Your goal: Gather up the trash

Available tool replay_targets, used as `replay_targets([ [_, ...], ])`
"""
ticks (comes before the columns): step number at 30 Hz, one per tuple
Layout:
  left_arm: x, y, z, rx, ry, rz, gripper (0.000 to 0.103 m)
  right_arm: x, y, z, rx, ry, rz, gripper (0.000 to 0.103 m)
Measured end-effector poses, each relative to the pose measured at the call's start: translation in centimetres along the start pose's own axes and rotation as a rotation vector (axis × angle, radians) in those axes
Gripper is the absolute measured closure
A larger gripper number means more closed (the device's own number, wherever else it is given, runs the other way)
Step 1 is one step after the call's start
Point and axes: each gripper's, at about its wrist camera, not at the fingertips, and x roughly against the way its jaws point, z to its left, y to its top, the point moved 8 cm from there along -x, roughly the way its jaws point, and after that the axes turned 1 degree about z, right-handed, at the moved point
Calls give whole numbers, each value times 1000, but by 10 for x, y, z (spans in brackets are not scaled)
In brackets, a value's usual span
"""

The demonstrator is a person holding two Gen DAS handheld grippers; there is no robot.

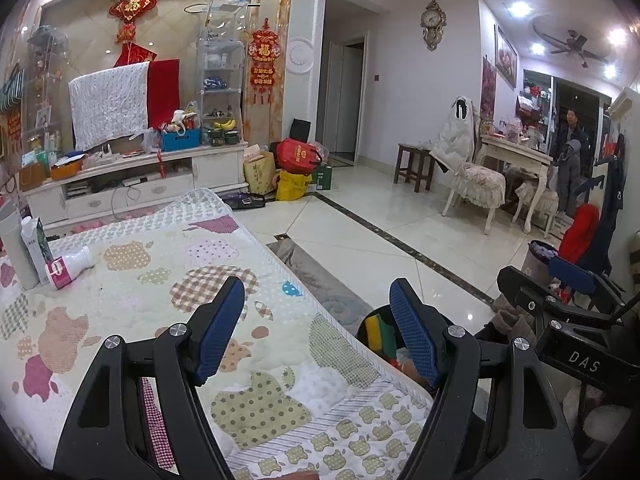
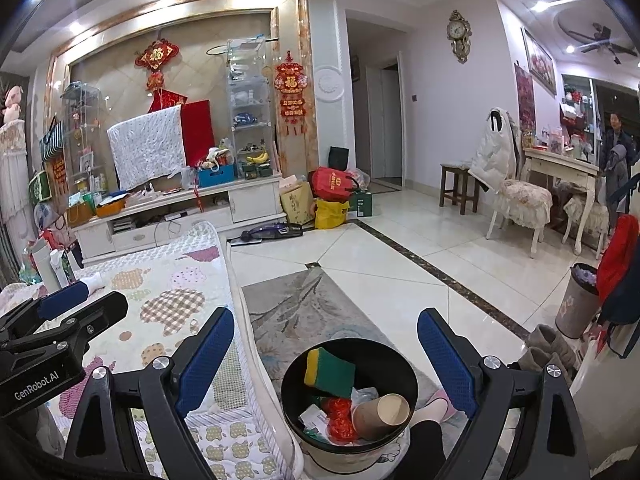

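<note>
Fingers of both the left gripper [image 1: 318, 328] and right gripper [image 2: 326, 360] stand open, empty; next reach far left for the bottle [image 1: 70, 266], gripping its middle.

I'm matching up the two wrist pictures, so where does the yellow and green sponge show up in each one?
Left wrist view: sponge low and right of centre, partly hidden behind the left gripper's right finger.
Right wrist view: sponge low centre, leaning inside the black trash bin.
Shared landmark: the gold wall clock.
</note>
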Motion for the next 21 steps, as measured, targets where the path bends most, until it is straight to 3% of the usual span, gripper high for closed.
replay_targets([
  [21, -2, -2, 5, 5, 0, 11, 29, -3, -3, 6, 16, 14, 16, 10],
])
